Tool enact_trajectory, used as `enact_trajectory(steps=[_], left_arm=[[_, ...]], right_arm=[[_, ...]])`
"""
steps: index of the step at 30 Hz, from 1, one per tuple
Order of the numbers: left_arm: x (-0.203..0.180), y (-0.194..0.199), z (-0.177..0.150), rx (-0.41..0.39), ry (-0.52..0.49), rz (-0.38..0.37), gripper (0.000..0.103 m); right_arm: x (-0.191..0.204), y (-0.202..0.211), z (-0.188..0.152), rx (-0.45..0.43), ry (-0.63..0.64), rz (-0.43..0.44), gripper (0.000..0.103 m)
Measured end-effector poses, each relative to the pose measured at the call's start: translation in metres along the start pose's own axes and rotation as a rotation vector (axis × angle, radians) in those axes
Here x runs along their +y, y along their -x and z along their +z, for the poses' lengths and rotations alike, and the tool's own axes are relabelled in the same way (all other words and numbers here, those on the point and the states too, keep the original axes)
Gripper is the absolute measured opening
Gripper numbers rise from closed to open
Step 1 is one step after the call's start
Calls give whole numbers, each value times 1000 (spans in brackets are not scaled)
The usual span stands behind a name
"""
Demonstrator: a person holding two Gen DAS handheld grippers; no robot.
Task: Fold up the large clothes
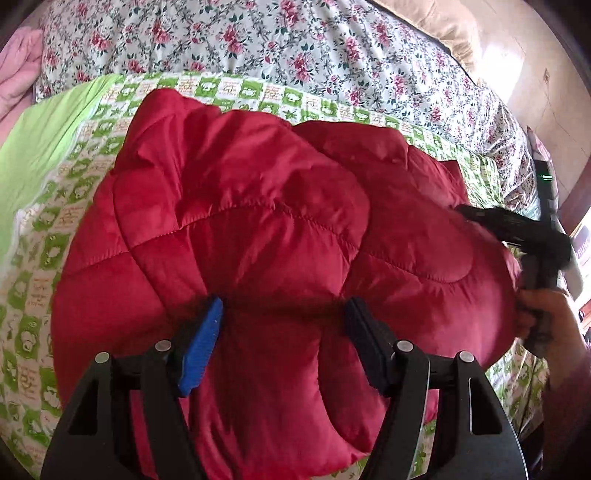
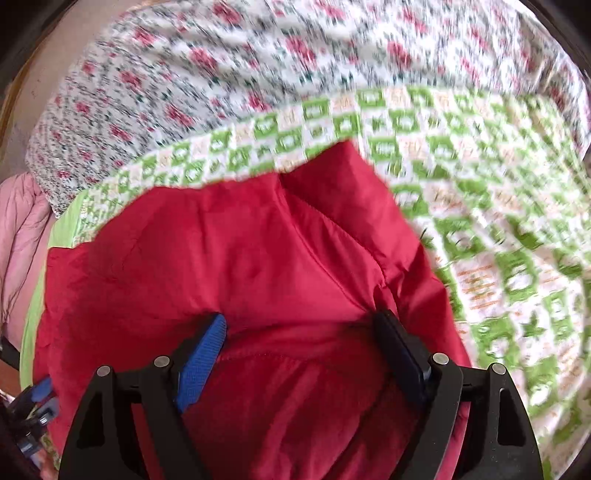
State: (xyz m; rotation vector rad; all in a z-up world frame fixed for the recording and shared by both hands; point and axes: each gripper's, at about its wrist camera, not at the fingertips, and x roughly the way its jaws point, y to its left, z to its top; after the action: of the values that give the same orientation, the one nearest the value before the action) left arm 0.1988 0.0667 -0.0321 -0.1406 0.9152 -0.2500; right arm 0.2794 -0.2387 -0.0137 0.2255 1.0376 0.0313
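A red quilted puffer jacket point(image 1: 258, 206) lies bunched on a green-and-white patterned sheet point(image 1: 48, 221). My left gripper point(image 1: 284, 317) is open, its blue point(image 1: 201, 343) and black fingers spread wide just over the jacket's near part. The right gripper shows at the right of the left wrist view point(image 1: 517, 229), held by a hand at the jacket's right edge. In the right wrist view my right gripper point(image 2: 303, 332) is open, its fingers spread over the jacket point(image 2: 229, 258). That view is motion-blurred.
A floral sheet point(image 1: 258, 40) covers the bed beyond the green one. A pink garment point(image 1: 18, 77) lies at the far left, and also shows in the right wrist view point(image 2: 22, 229). A beige pillow point(image 1: 443, 26) sits at the back right.
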Motion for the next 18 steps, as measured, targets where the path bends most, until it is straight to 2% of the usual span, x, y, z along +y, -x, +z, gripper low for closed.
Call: enact_trajectory(steps=[4, 7, 10, 14, 18], left_arm=[[-2, 2, -3, -5, -7, 6, 68], [-2, 2, -4, -7, -9, 10, 68], [-3, 2, -5, -6, -10, 11, 68], [-6, 3, -4, -1, -19, 33, 68], [-9, 23, -7, -12, -7, 24, 68]], right_arm=[[19, 53, -19, -60, 69, 96, 82], [35, 75, -45, -55, 177, 93, 83], [33, 59, -71, 23, 227, 33, 84], [5, 35, -81, 42, 136, 98, 91], [9, 33, -81, 40, 145, 69, 93]])
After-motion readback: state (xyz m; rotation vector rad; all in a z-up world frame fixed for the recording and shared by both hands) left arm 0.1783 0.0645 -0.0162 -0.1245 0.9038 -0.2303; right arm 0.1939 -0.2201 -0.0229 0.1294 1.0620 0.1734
